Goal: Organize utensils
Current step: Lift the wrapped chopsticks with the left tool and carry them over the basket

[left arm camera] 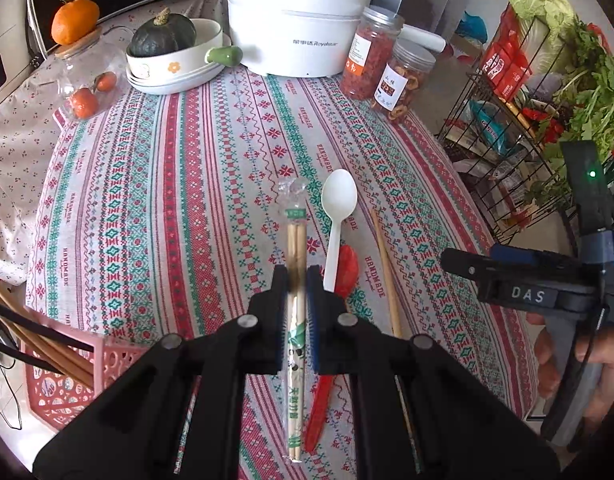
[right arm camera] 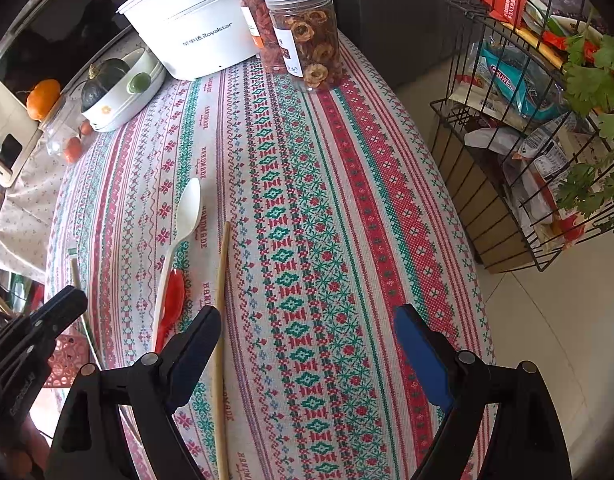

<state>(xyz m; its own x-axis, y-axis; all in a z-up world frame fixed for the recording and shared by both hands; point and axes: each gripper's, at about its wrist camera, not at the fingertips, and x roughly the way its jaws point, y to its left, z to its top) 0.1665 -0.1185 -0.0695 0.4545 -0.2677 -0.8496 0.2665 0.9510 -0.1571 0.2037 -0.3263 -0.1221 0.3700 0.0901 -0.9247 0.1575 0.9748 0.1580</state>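
My left gripper (left arm camera: 297, 280) is shut on a pair of wrapped wooden chopsticks (left arm camera: 296, 236), held just above the patterned tablecloth (left arm camera: 179, 184). A white plastic spoon (left arm camera: 335, 216) lies just right of them, its handle over a red plastic spoon (left arm camera: 339, 280). A bare wooden chopstick (left arm camera: 385, 268) lies further right. My right gripper (right arm camera: 307, 320) is open and empty above the cloth, with the bare chopstick (right arm camera: 221, 320), white spoon (right arm camera: 183, 220) and red spoon (right arm camera: 171, 300) to its left. It shows at the right of the left wrist view (left arm camera: 519, 276).
A pink lattice basket (left arm camera: 67, 376) holding chopsticks sits at the table's left front edge. At the back stand a white electric pot (left arm camera: 299, 24), two snack jars (left arm camera: 387, 68), a bowl with a squash (left arm camera: 175, 56) and a glass jar of tomatoes (left arm camera: 87, 76). A wire rack (left arm camera: 527, 120) of groceries stands to the right.
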